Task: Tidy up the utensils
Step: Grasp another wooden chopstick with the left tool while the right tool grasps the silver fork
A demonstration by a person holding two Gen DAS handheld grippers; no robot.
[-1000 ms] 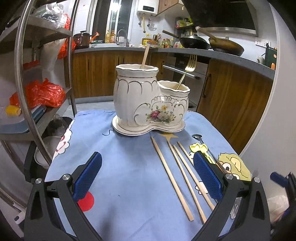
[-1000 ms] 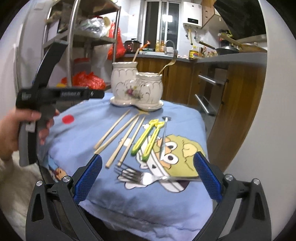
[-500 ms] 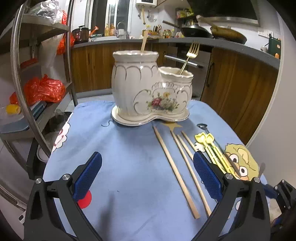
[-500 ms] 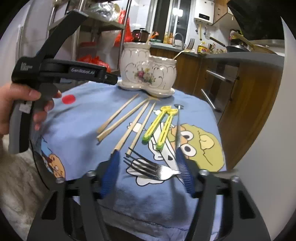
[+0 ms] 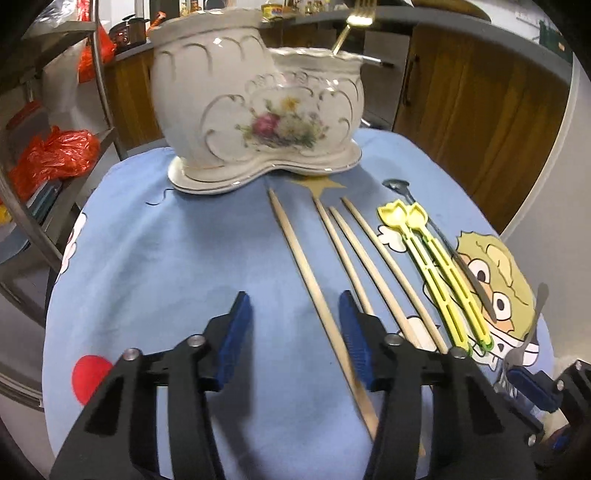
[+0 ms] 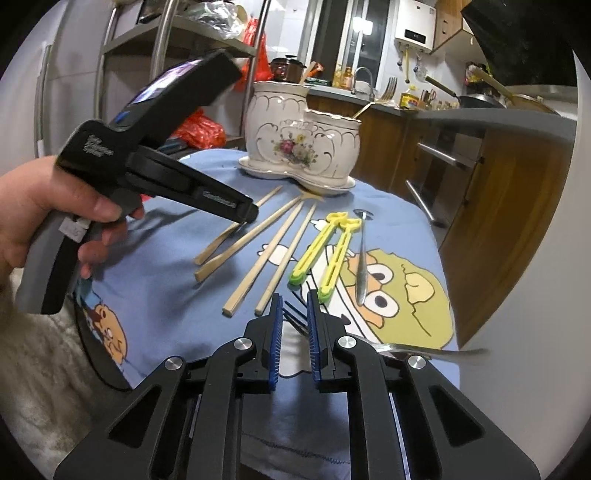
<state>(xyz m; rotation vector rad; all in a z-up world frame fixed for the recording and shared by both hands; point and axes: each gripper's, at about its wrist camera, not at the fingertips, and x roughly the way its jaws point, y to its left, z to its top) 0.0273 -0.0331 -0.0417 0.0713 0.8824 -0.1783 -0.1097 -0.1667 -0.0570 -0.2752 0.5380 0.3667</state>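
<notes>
A white flowered ceramic holder (image 5: 258, 110) (image 6: 299, 147) stands at the far end of the blue cloth, with a gold fork (image 5: 354, 18) in its small cup. Several wooden chopsticks (image 5: 369, 266) (image 6: 258, 266), two yellow plastic utensils (image 5: 439, 269) (image 6: 325, 251) and a small metal spoon (image 6: 362, 258) lie in front of it. My left gripper (image 5: 293, 306) hangs low over the leftmost chopstick (image 5: 303, 266); its jaws are closing with the stick between them, untouched. My right gripper (image 6: 295, 306) is closing on the head of a steel fork (image 6: 291, 319) (image 5: 526, 332), whose handle sticks out right.
The blue cartoon cloth (image 5: 184, 258) covers a small round table. A metal shelf rack with red bags (image 5: 55, 155) stands at the left. Wooden kitchen cabinets (image 5: 480, 110) run behind and to the right. A person's hand (image 6: 44, 214) holds the left gripper's handle.
The left gripper came forward and down over the chopsticks and its jaws narrowed. The right jaws drew in from wide to tight around the fork's head.
</notes>
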